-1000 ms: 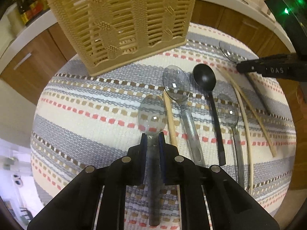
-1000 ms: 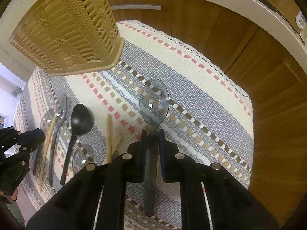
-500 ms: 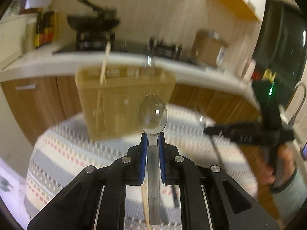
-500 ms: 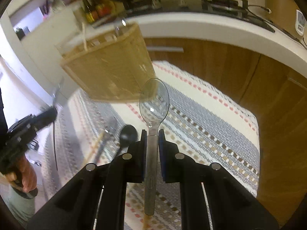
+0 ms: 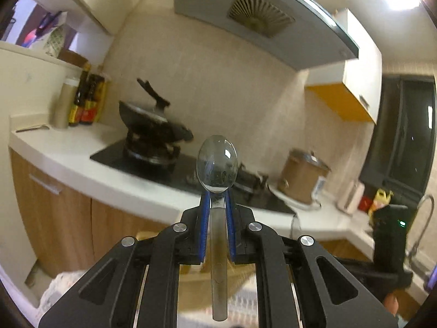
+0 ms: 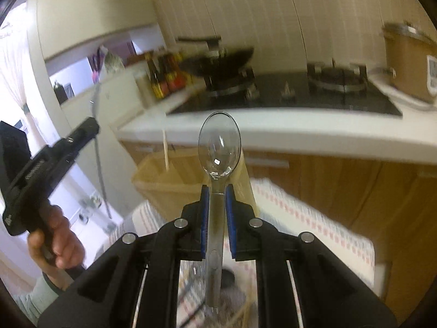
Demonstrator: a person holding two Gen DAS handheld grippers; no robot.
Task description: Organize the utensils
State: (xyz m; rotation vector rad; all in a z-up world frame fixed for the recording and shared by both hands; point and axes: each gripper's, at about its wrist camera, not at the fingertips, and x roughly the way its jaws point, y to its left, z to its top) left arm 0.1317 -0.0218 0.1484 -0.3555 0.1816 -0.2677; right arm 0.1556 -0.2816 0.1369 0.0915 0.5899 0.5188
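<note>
Left wrist view, no readable writing, left hand-held gripper (image 5: 217,199) clamping clear spoon (image 5: 217,164)

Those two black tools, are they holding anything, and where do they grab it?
Yes. The left tool pinches a clear plastic spoon by the handle, just below the bowl. The right tool holds another clear spoon likewise.

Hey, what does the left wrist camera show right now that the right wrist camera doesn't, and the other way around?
Only the left wrist view shows the range hood, the yellow-bottomed wall cabinet and the faucet.

Only the right wrist view shows the beige utensil basket with a chopstick standing in it, the striped cloth, and the left hand holding its gripper.

Both show a clear plastic spoon clamped in closed jaws, plus the black wok, sauce bottles and brown cooker.
</note>
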